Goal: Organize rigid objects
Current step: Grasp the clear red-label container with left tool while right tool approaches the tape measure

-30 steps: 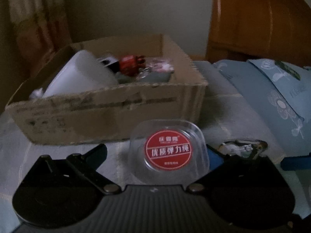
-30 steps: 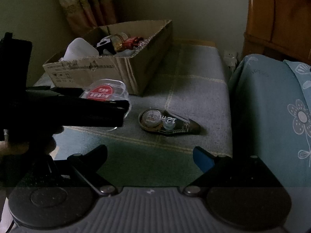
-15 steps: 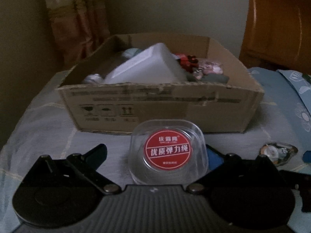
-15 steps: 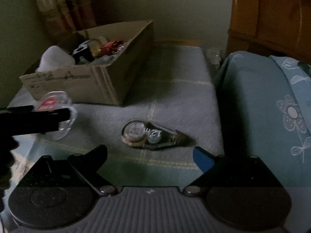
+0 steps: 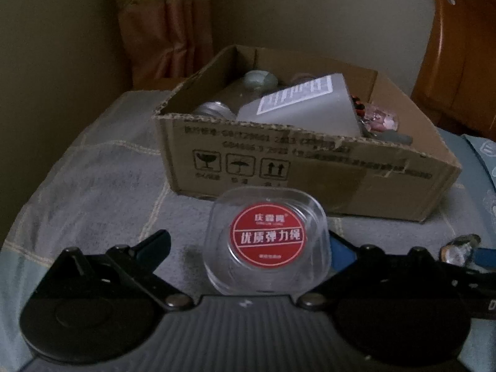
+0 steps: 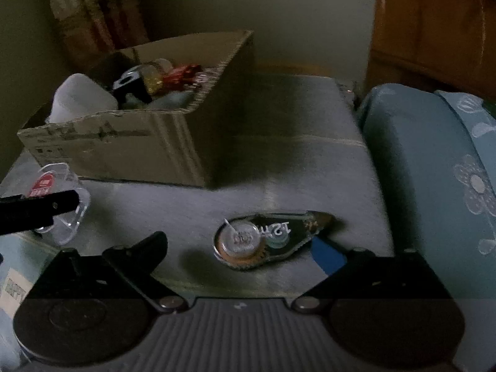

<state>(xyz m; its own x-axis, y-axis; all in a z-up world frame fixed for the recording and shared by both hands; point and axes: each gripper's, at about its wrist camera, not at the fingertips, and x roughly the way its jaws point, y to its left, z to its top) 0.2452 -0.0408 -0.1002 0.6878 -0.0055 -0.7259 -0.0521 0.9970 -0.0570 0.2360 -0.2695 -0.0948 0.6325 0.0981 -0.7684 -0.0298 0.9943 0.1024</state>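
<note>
The bed's grey-blue blanket [image 6: 310, 117] carried everything, and the cardboard box [image 5: 310, 179] served as the landmark on it: open-topped and already crowded, with a pale plastic jug [image 5: 307, 108] lying tilted against its near wall and small red and pink trinkets [image 5: 376, 117] in its right end. To the right of the box, well apart from it, lay a light-blue floral pillow [image 6: 434, 170].

In front of the box, near its lower right corner, the correction-tape dispenser [image 6: 269, 238] rested flat on the blanket. The right gripper [image 6: 245, 248] hung over it with its jaws opening wide, the dispenser between them but touched by neither finger.

Just short of the box's near wall, the left gripper [image 5: 248, 245] carried the clear square case with a red round label [image 5: 266, 238]. The case sat at the gripper's right finger, while the left finger [image 5: 152, 241] stood visibly clear of it, so whether the jaws truly clamped it could not be told from these views.

The step in hand was probably two moves: case into the box, dispenser picked up. For the case, the free room looked to be left of the jug, so it was best lifted clear of the torn rim and released low, not dropped onto the jug's slope. For the dispenser, the fingers should straddle its narrow width rather than its length and reach the blanket before closing, since the soft cloth would give.
</note>
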